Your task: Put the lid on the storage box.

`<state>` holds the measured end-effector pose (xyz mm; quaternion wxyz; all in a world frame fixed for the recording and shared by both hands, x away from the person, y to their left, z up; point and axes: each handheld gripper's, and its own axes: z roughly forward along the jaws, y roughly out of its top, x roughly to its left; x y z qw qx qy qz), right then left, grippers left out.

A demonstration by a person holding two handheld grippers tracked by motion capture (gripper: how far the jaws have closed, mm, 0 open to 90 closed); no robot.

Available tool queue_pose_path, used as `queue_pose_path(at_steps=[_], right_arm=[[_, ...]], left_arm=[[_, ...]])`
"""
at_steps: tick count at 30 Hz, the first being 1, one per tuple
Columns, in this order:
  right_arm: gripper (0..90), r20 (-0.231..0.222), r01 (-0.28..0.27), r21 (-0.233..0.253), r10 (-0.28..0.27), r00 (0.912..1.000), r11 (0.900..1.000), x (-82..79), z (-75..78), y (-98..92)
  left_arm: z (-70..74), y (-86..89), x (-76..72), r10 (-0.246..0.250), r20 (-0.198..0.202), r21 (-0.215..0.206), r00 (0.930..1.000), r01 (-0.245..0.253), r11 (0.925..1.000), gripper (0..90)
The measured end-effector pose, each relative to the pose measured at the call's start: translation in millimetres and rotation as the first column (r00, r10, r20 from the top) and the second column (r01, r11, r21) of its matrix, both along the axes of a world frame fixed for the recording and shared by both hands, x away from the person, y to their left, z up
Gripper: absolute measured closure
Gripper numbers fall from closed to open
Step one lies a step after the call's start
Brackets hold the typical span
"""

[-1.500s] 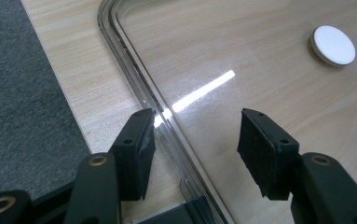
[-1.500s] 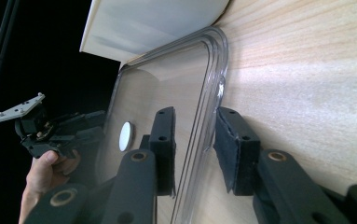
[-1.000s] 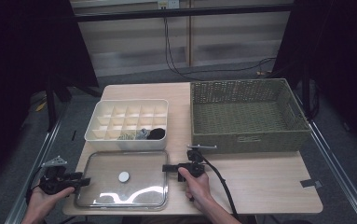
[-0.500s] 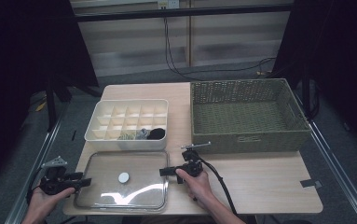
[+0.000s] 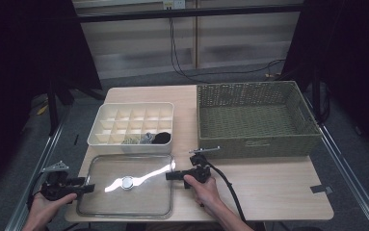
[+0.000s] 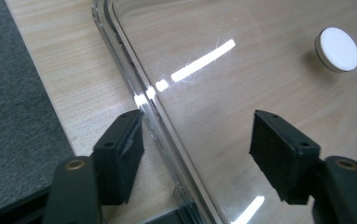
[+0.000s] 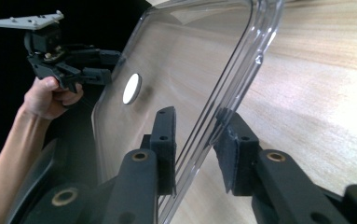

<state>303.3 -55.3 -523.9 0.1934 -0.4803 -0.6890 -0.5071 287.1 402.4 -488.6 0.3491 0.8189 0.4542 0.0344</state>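
Two grippers at opposite edges of a clear lid [image 5: 124, 190] on the wooden surface [image 5: 269, 187].

The transparent lid, with a white round knob [image 5: 127, 182] at its middle, lies flat near the surface's front-left corner, just in front of a cream divided box [image 5: 133, 128] — a green woven basket [image 5: 255, 118] stands toward the back-right corner. The left gripper [image 5: 83, 188] sits at the lid's left rim; in the left gripper view its fingers [image 6: 120, 154] are spread wide, straddling that rim without touching it. The right gripper [image 5: 171, 176] is at the lid's right rim — in the right gripper view its fingers [image 7: 164, 144] bracket the rim closely, a narrow gap showing on each side, not yet pinching it.
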Motion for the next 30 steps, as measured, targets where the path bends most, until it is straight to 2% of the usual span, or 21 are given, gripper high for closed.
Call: queue_pose_path(at_steps=[1,2,3,7,12,18,23,28,30], right_arm=[[71.1,0.010,0.006,0.000,-0.006,0.9999,1.000,-0.2,0.1,-0.4],[72.0,0.013,0.003,0.002,-0.003,0.9999,1.000,-0.3,0.3,-0.6],[72.3,0.014,0.000,0.003,-0.001,0.9999,1.000,-0.6,0.4,-0.3],[72.8,0.021,0.007,0.005,-0.007,0.9998,1.000,-1.1,0.7,0.0],[74.5,0.035,0.023,0.013,-0.024,0.9991,1.000,-0.4,1.1,-1.2],[75.0,0.046,0.028,0.007,-0.029,0.9985,1.000,-0.5,2.2,-1.7],[74.9,0.044,0.027,0.003,-0.027,0.9987,1.000,-1.4,3.1,-1.2],[74.8,0.046,0.029,-0.003,-0.029,0.9985,1.000,-1.6,4.1,-1.7],[74.7,0.054,0.030,-0.007,-0.030,0.9981,1.000,-1.2,4.3,-1.6]], left_arm=[[0.1,0.5,0.4,-0.007,-0.009,-0.007,0.9999,0.006,1.0000,33.1],[-0.3,0.9,0.9,-0.015,-0.025,-0.035,0.9996,0.014,0.9993,31.1],[-0.5,0.8,1.0,-0.017,-0.025,-0.037,0.9995,0.016,0.9992,29.6],[1.3,-0.4,3.1,-0.031,-0.040,-0.016,0.9987,0.030,0.9994,28.1],[1.7,-0.4,1.9,-0.032,-0.049,-0.018,0.9983,0.031,0.9993,25.4],[0.8,6.9,-10.0,-0.026,-0.073,-0.070,0.9970,0.021,0.9973,25.4],[0.0,13.1,-15.3,-0.022,-0.079,-0.096,0.9967,0.014,0.9953,28.8],[-0.3,14.1,-15.2,-0.002,-0.076,-0.096,0.9971,-0.006,0.9953,37.0],[-0.7,13.8,-16.3,0.007,-0.075,-0.104,0.9972,-0.014,0.9945,37.4]])
